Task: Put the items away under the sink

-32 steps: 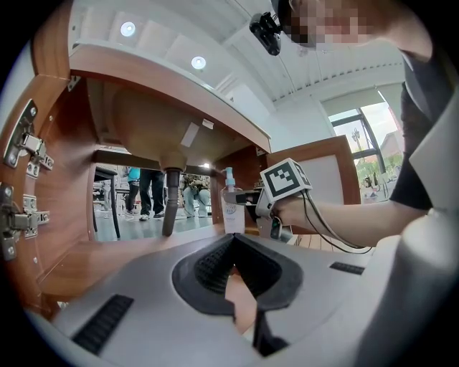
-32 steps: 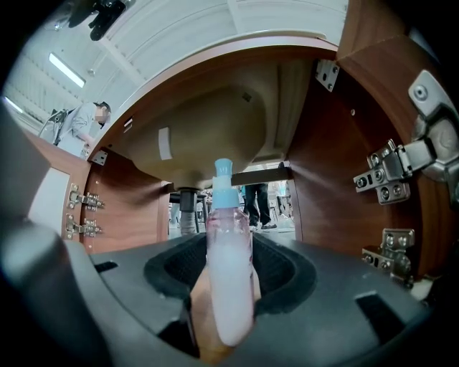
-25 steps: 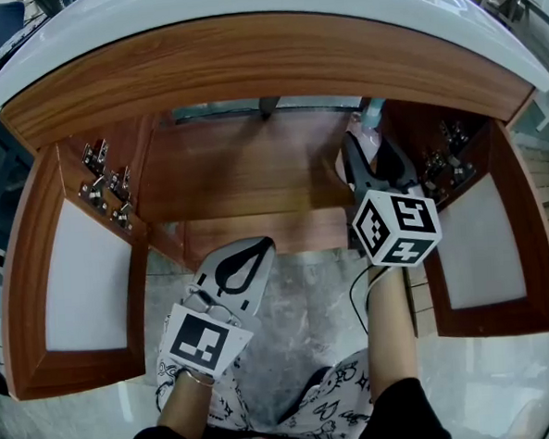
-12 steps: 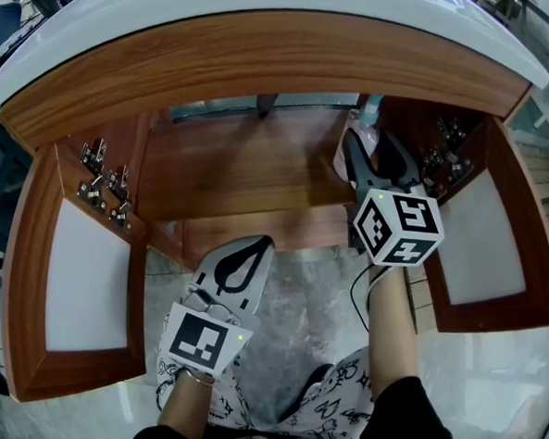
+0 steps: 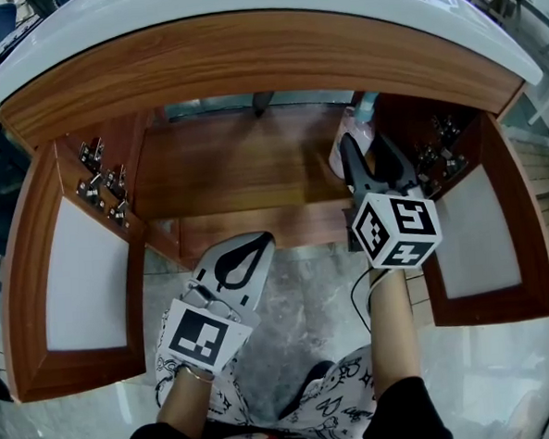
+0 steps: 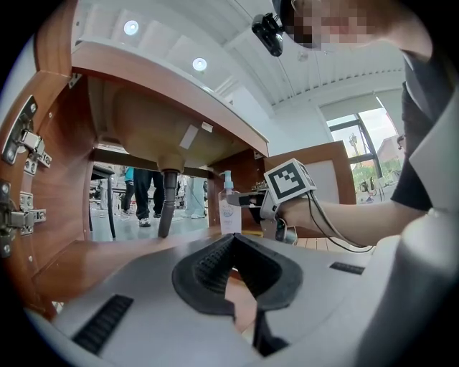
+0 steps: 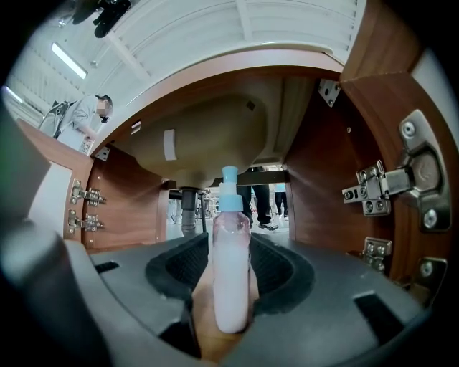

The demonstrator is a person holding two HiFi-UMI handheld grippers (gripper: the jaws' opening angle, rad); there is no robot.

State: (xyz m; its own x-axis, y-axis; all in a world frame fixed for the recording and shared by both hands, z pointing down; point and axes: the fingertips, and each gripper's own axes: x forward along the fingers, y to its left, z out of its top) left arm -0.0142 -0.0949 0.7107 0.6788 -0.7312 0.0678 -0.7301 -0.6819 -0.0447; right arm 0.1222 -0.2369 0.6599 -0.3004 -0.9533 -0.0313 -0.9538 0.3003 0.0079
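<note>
While left gripper (image 5: 262,241) idles shut, empty, lower centre of head view, right gripper (image 5: 368,149), jaws just closing, clasps bottle (image 7: 231,265) dead ahead: axis vertical, base at cabinet (image 5: 235,175) floor, upper right, by right wall.

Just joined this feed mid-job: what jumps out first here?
A pump bottle with a blue top stands upright between the right tool's jaws, which have just been closing, at the right of the open cabinet under the sink. The left tool is shut and empty outside it.
</note>
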